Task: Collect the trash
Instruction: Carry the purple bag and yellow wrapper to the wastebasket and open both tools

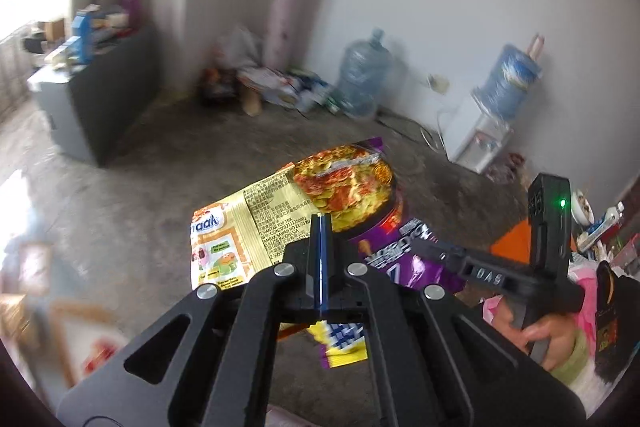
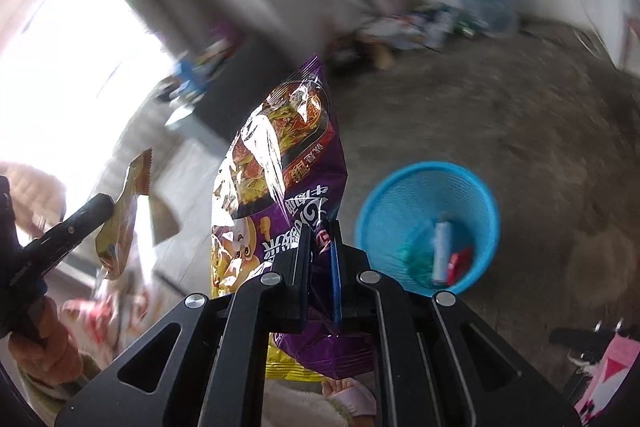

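Right wrist view: right gripper [image 2: 320, 255] pinches a crinkly purple foil snack bag [image 2: 280, 163], left gripper [image 2: 102, 207] a yellow wrapper [image 2: 120, 223]; either could miss the blue mesh plastic bin [image 2: 428, 223] if released early.

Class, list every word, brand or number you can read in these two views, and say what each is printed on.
"aak": yellow wrapper, the word's start hidden.
"DAS": right tool.
Fine print on the yellow wrapper: too small to read.
Chinese characters on the purple bag: tilted and partly hidden, not readable for certain.

Both wrist views angle down at the floor [image 1: 160, 167], sharing the far-wall clutter [image 2: 420, 23].
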### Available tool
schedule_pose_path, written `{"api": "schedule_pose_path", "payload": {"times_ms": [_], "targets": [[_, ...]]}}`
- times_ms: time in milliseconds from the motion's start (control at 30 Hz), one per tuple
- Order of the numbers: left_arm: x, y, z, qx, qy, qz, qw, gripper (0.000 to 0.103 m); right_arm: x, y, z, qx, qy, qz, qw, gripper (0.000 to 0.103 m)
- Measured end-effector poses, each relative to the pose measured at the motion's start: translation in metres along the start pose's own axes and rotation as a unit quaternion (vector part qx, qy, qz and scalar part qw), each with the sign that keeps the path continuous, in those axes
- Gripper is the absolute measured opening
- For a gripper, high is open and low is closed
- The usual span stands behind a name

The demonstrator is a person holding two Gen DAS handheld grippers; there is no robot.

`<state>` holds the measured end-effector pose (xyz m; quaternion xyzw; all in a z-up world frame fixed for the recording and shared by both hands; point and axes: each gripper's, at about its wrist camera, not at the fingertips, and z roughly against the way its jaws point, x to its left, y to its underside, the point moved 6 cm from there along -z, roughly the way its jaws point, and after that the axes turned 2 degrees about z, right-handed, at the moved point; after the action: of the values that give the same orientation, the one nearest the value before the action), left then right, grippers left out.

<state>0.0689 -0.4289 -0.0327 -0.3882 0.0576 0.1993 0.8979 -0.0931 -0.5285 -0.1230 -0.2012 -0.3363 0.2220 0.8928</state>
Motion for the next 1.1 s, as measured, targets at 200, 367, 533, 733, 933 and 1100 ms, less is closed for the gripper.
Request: {"api": "schedule_pose_path", "payload": {"times_ms": [200,367,533,733,933,1100], "targets": [[-0.020,0.000,-0.115,0.076,0.031,-0.008,0.9966,0.000,-0.072,0.003,-0.062,0.018,0.042,-0.095,0.994,0.009],[-0.021,0.022,-0.205,0.136,0.024,-0.008,0.9904,0.000,-0.133,0.017,-0.127,0.046,0.079,-0.154,0.984,0.013],[-0.008,0.057,-0.279,0.217,0.012,0.013,0.9760,0.019,-0.186,0.048,-0.194,0.101,0.127,-0.198,0.967,0.051],[0.005,0.054,-0.273,0.200,0.015,0.048,0.9785,0.021,-0.208,0.058,-0.186,0.064,0.154,-0.238,0.957,0.056],[0.011,0.028,-0.238,0.164,0.018,0.059,0.9846,0.022,-0.190,0.028,-0.164,0.010,0.163,-0.196,0.967,0.056],[0.017,0.002,-0.188,0.132,0.001,0.043,0.9903,0.022,-0.159,0.011,-0.171,0.008,0.140,-0.149,0.979,0.056]]}}
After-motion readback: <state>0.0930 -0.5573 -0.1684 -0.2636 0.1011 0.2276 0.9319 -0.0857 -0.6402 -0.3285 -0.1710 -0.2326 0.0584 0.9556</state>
